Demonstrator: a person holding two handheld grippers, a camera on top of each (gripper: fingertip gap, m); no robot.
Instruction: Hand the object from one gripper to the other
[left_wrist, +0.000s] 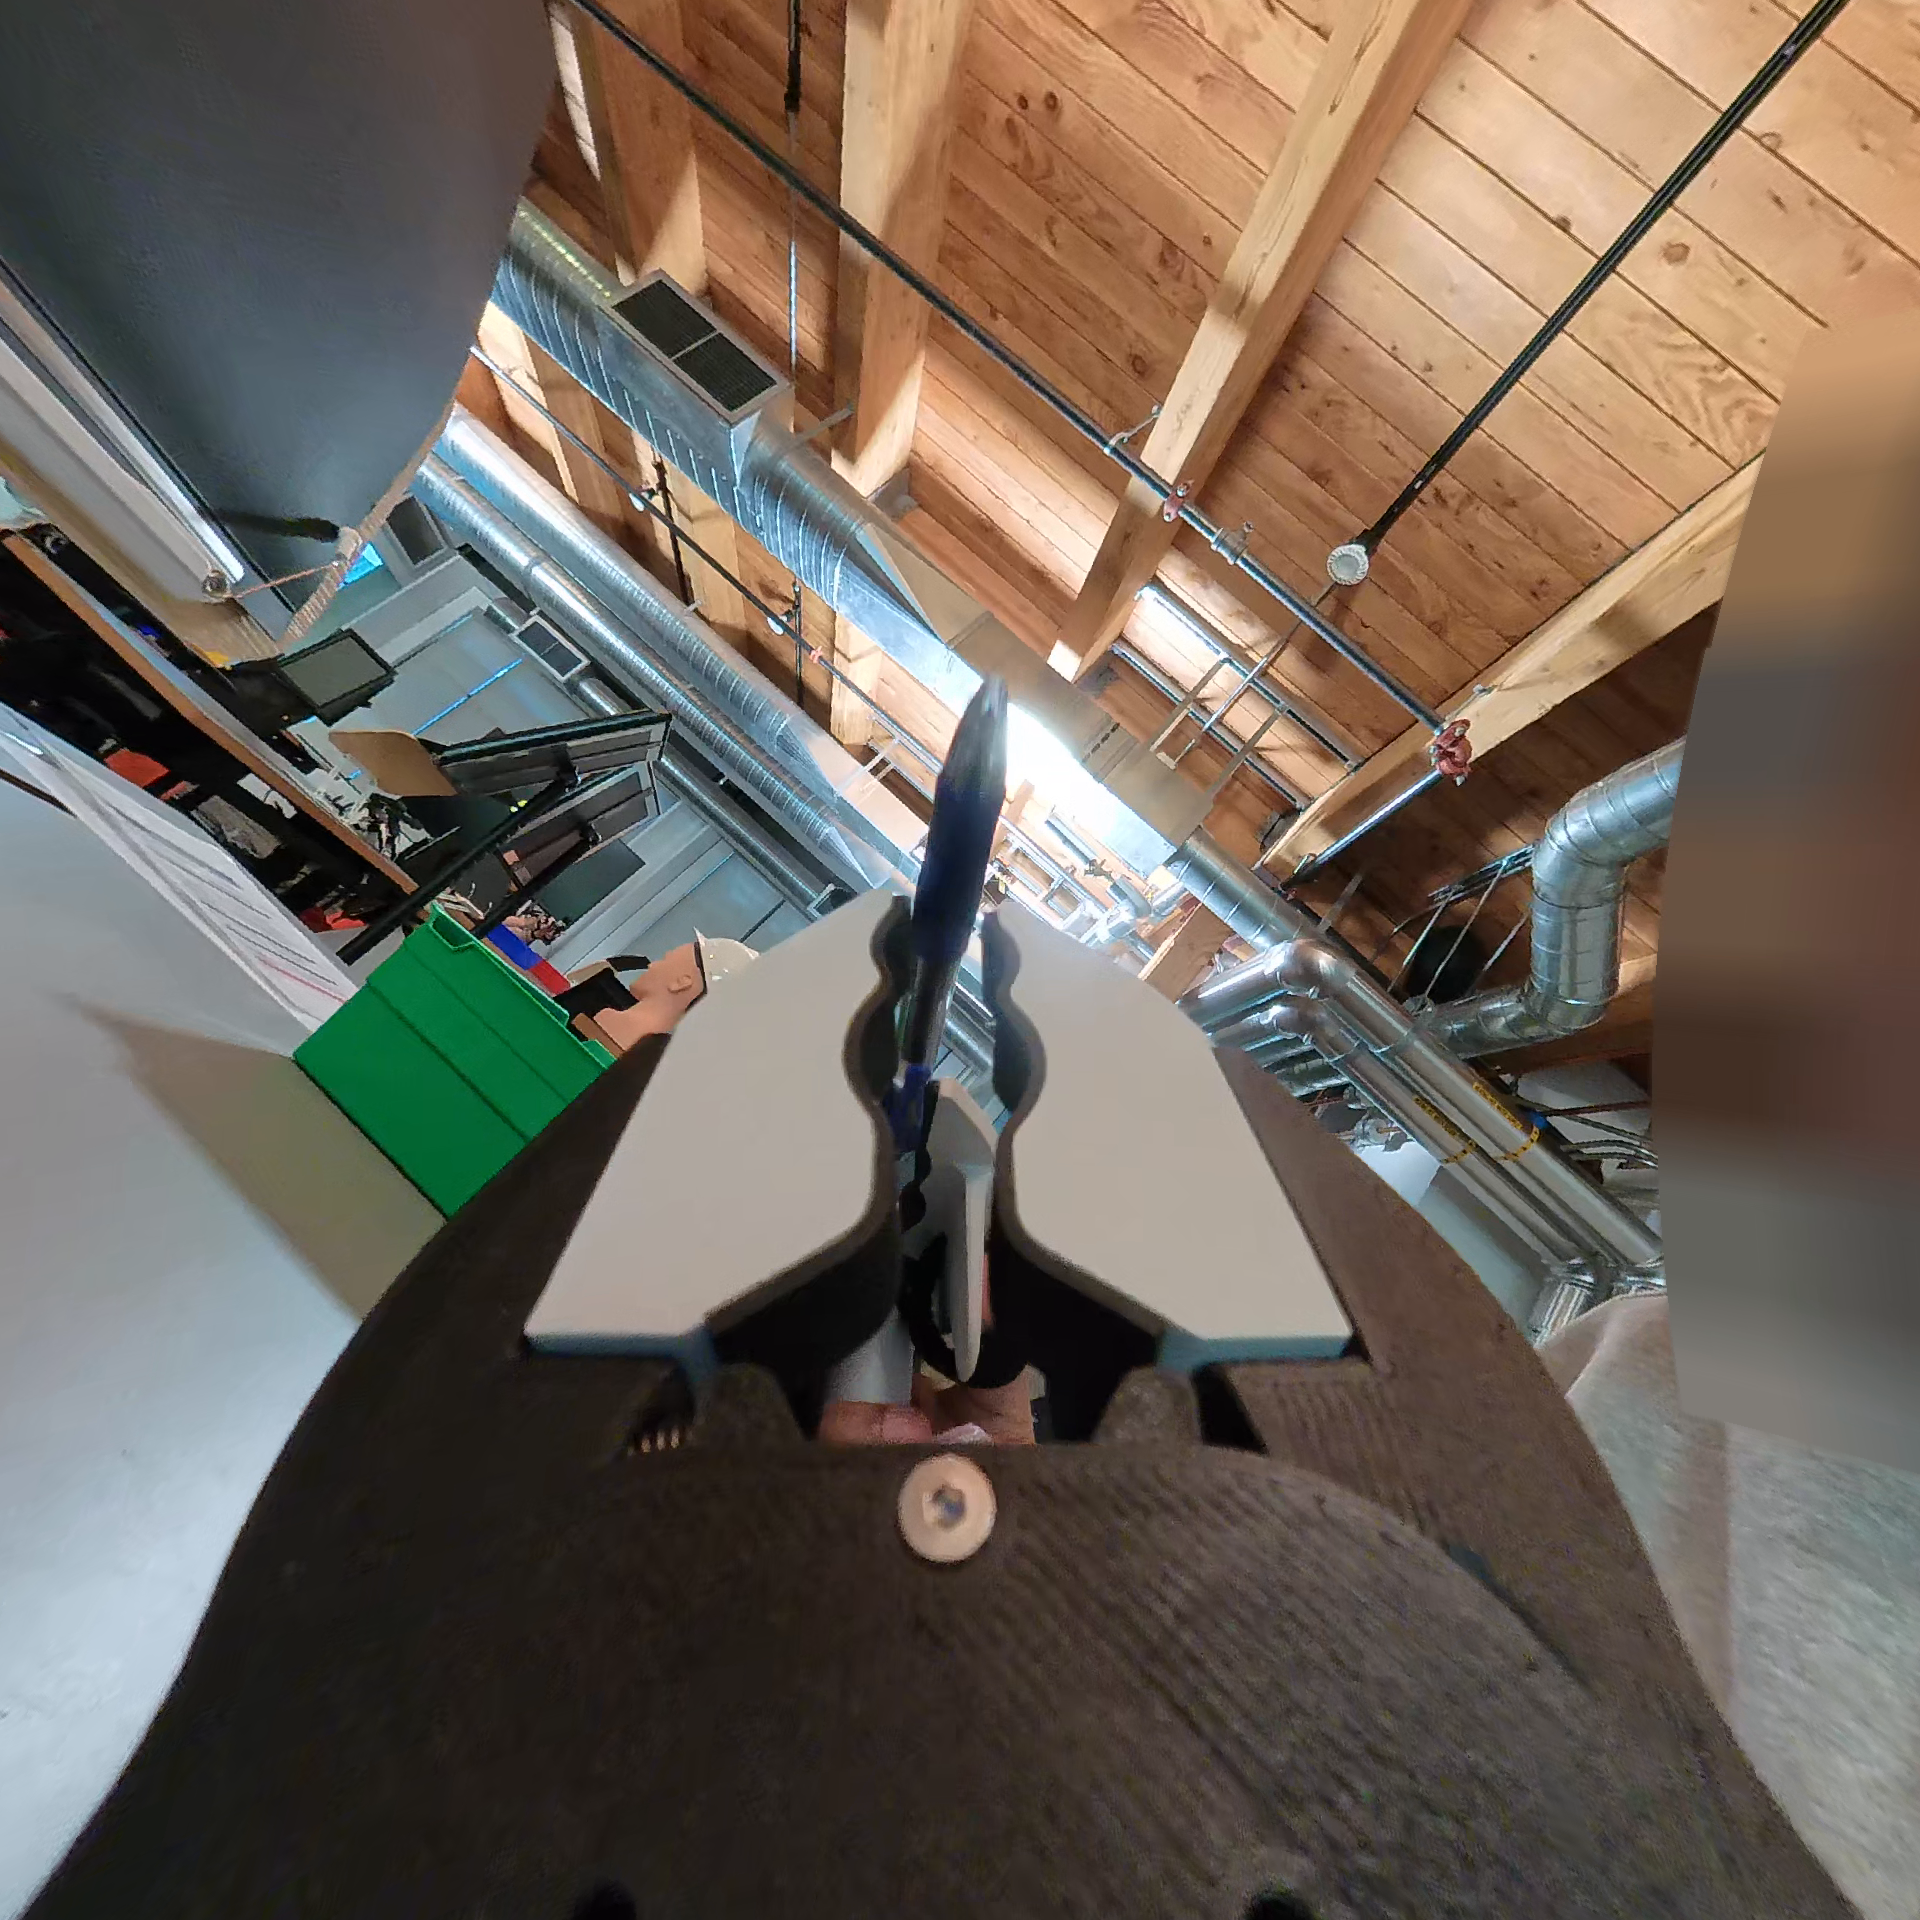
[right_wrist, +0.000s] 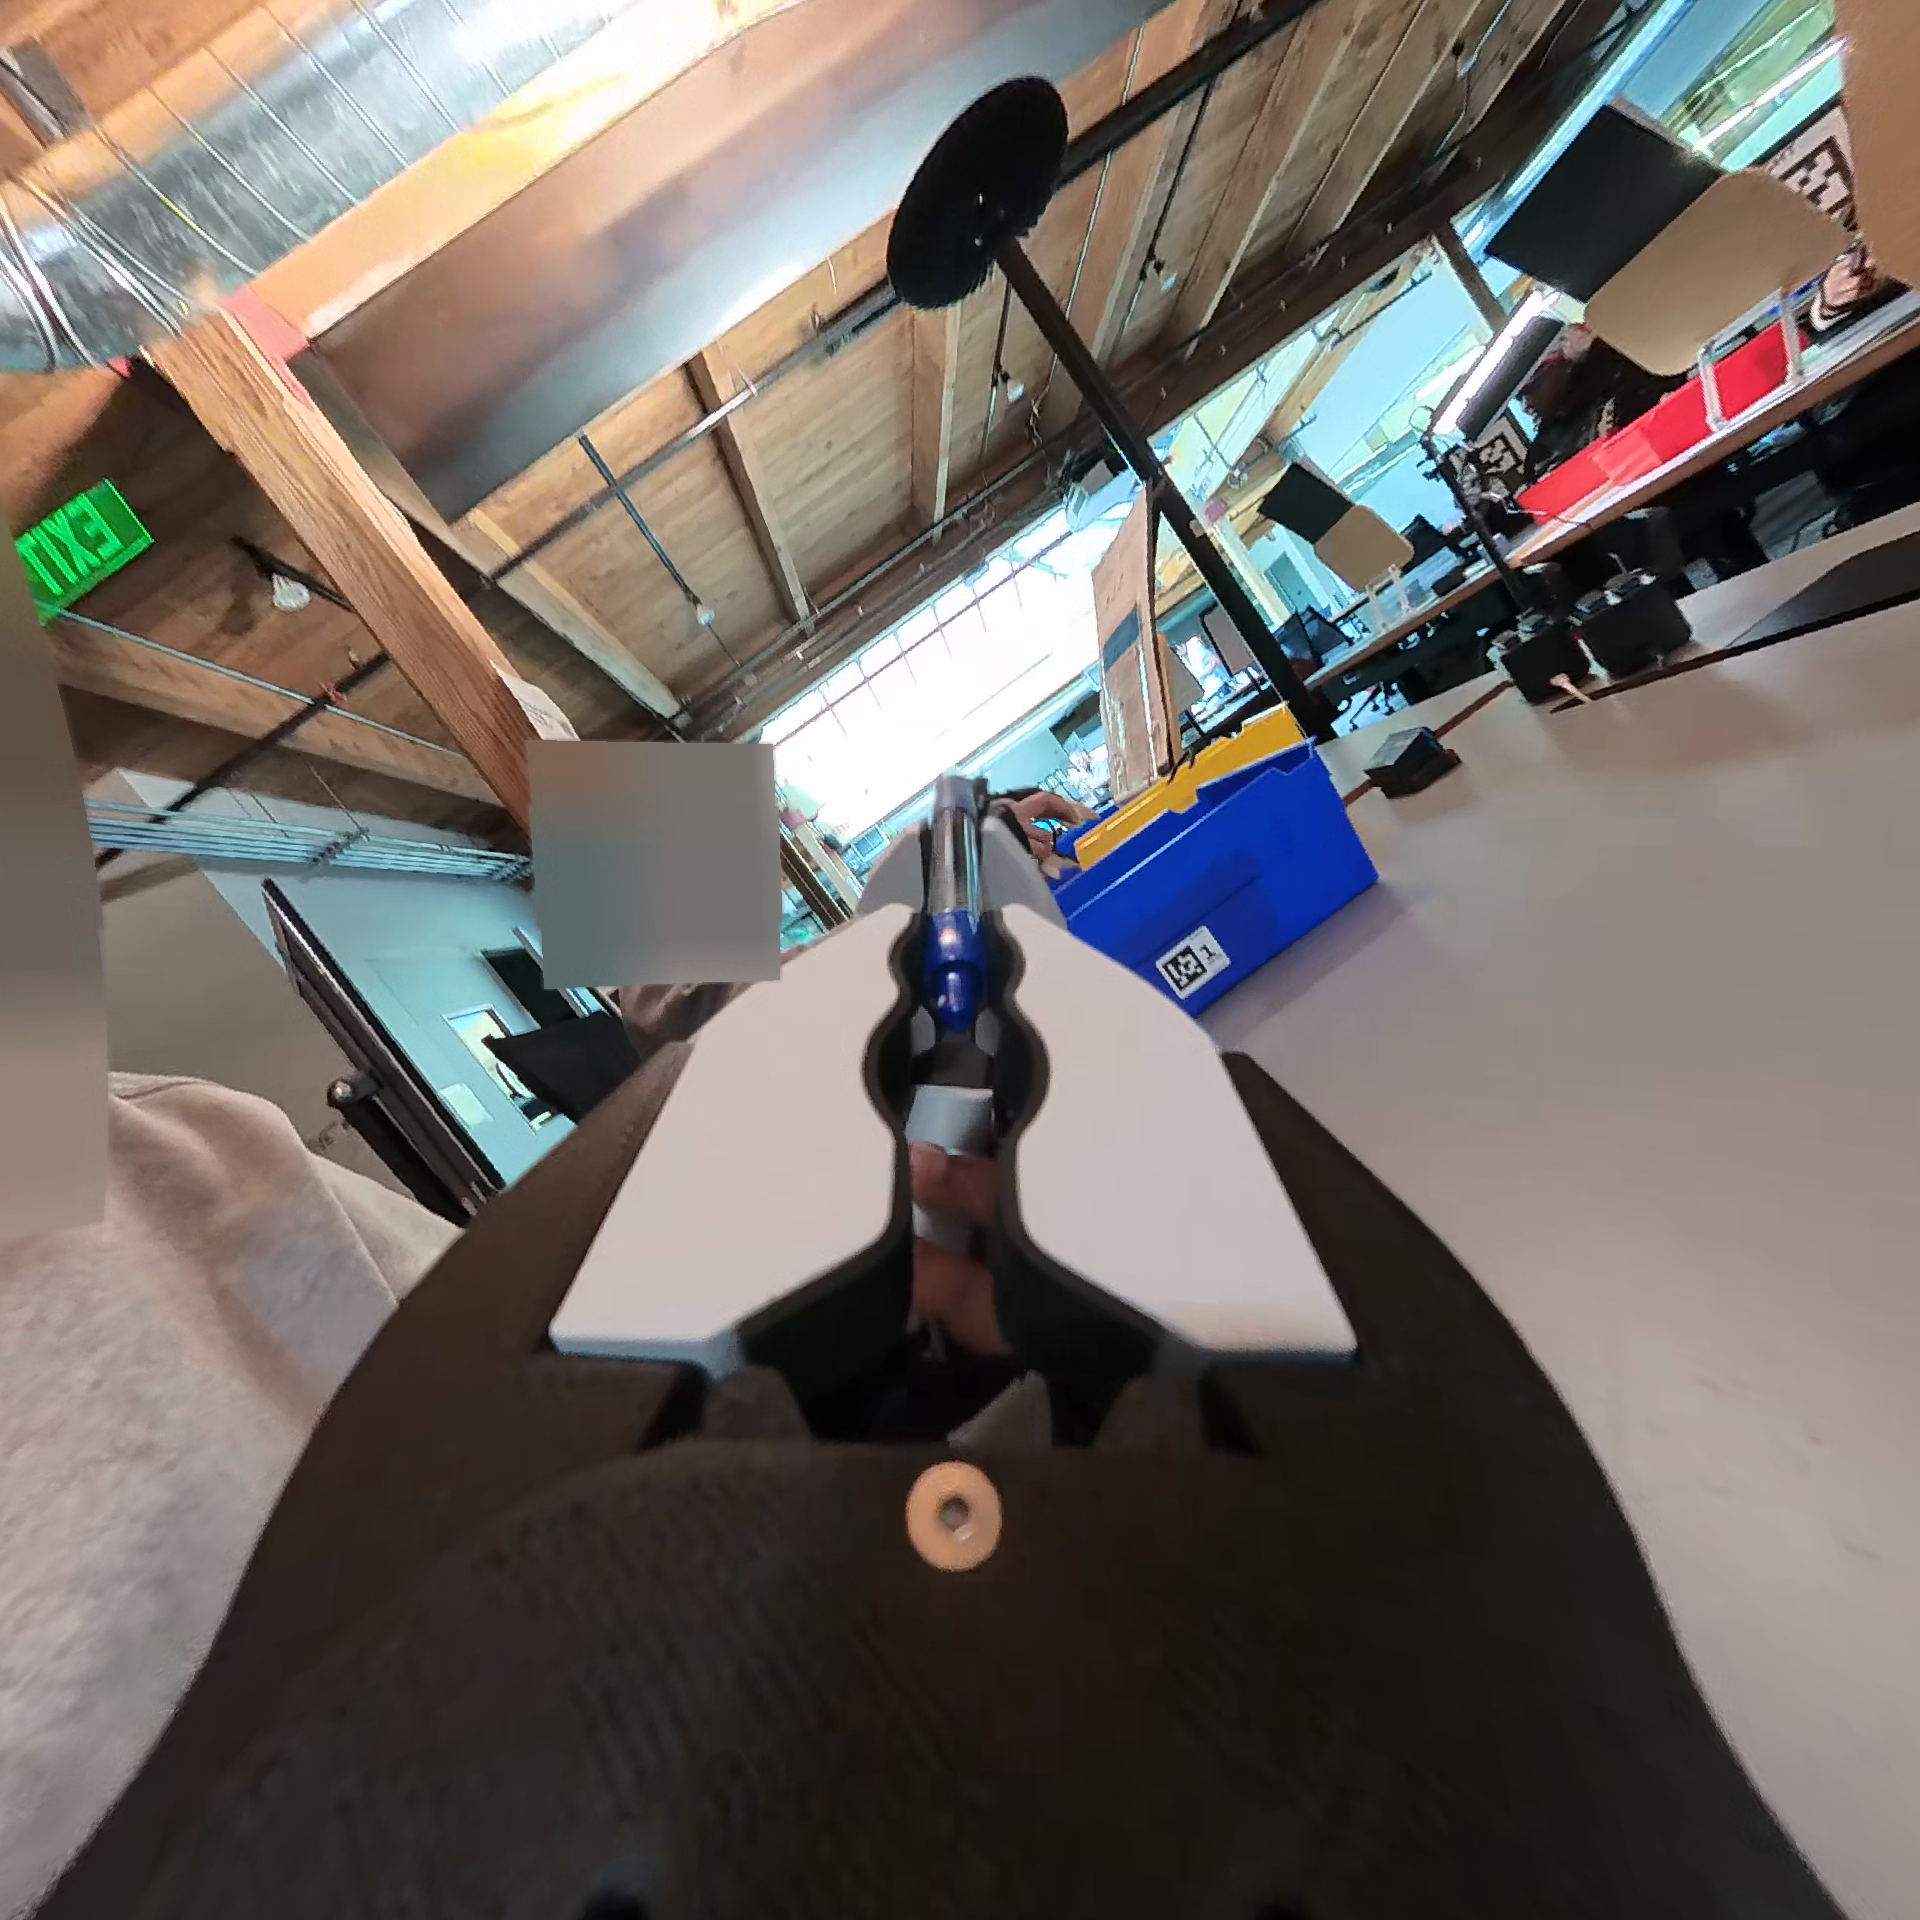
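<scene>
Currently both grippers, left (left_wrist: 938, 940) and right (right_wrist: 954, 930), stand nearly closed, each clamping the blue pen (left_wrist: 954, 862).

Each gripper, left (left_wrist: 940, 940) and right (right_wrist: 954, 940), has pale grey fingers with wavy black inner edges, a textured black body, a silver screw (left_wrist: 947, 1507), beside a cream fleece sleeve (right_wrist: 187, 1351).
</scene>
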